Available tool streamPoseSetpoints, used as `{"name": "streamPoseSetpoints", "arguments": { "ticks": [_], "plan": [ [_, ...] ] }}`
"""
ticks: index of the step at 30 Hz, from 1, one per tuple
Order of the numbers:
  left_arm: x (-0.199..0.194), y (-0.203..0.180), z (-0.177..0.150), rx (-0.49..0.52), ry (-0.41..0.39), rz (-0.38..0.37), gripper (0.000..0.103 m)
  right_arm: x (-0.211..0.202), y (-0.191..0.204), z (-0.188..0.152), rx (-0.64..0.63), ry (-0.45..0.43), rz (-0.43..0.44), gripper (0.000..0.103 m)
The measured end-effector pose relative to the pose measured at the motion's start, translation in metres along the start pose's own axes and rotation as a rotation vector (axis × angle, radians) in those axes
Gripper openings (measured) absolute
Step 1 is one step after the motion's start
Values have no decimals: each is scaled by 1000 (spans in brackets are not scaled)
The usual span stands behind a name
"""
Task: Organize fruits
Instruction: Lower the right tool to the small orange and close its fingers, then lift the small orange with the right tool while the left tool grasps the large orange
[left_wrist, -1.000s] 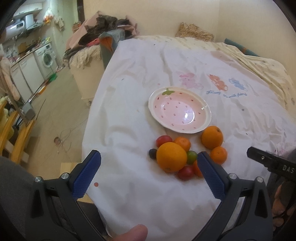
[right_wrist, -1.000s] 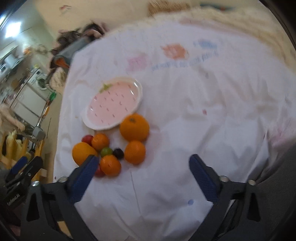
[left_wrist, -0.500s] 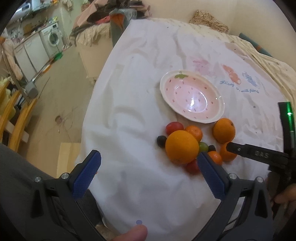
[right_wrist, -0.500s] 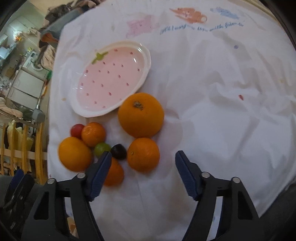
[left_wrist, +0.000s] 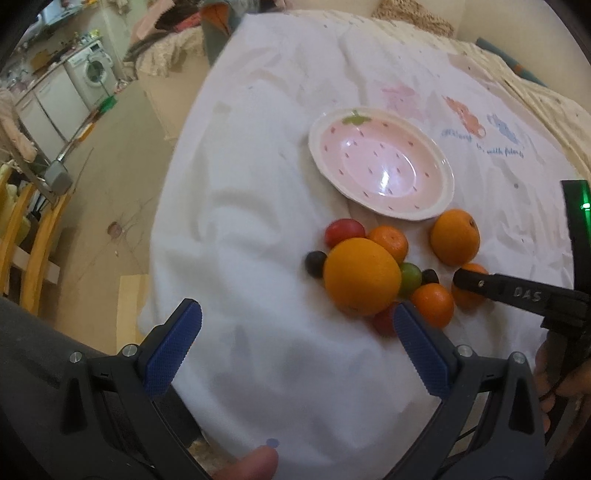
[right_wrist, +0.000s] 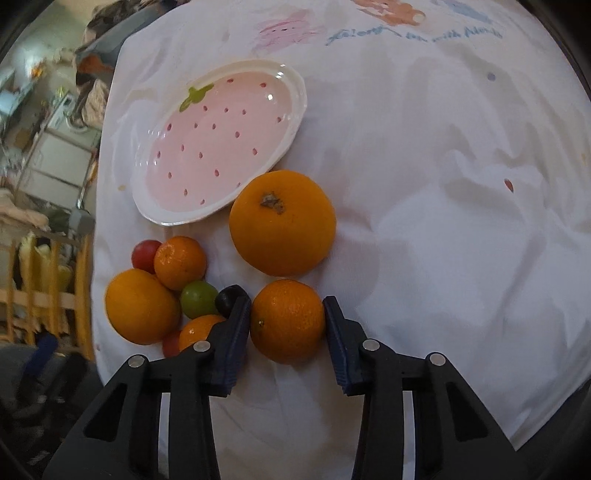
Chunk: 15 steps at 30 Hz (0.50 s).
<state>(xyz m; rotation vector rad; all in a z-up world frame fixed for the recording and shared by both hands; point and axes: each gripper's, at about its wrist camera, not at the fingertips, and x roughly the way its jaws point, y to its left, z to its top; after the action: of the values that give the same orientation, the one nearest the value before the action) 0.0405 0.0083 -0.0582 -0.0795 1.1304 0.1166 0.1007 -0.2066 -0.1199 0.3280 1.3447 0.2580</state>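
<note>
My right gripper (right_wrist: 287, 320) has closed in around the tangerine (right_wrist: 287, 320), pads touching; left gripper (left_wrist: 295, 350) hangs released over bare cloth (left_wrist: 258, 221) near the edge.

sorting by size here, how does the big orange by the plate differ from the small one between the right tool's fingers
The big orange is clearly larger than the small orange. The big orange lies free beside the strawberry plate, while the small orange sits between the right tool's fingers, nearer the camera. The big orange shows a brown stem scar; the small one only a tiny dot. Both are round, orange, resting on the white cloth.
</note>
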Motion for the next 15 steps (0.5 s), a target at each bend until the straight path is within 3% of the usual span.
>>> {"name": "streamPoseSetpoints", "arguments": {
  "ticks": [12, 15],
  "plan": [
    [32, -41, 25, -13, 103, -35, 102, -26, -24, 0, 95, -71, 16, 41],
    [41, -44, 30, -33, 129, -30, 93, -29, -25, 1, 102, -82, 22, 41]
  ]
}}
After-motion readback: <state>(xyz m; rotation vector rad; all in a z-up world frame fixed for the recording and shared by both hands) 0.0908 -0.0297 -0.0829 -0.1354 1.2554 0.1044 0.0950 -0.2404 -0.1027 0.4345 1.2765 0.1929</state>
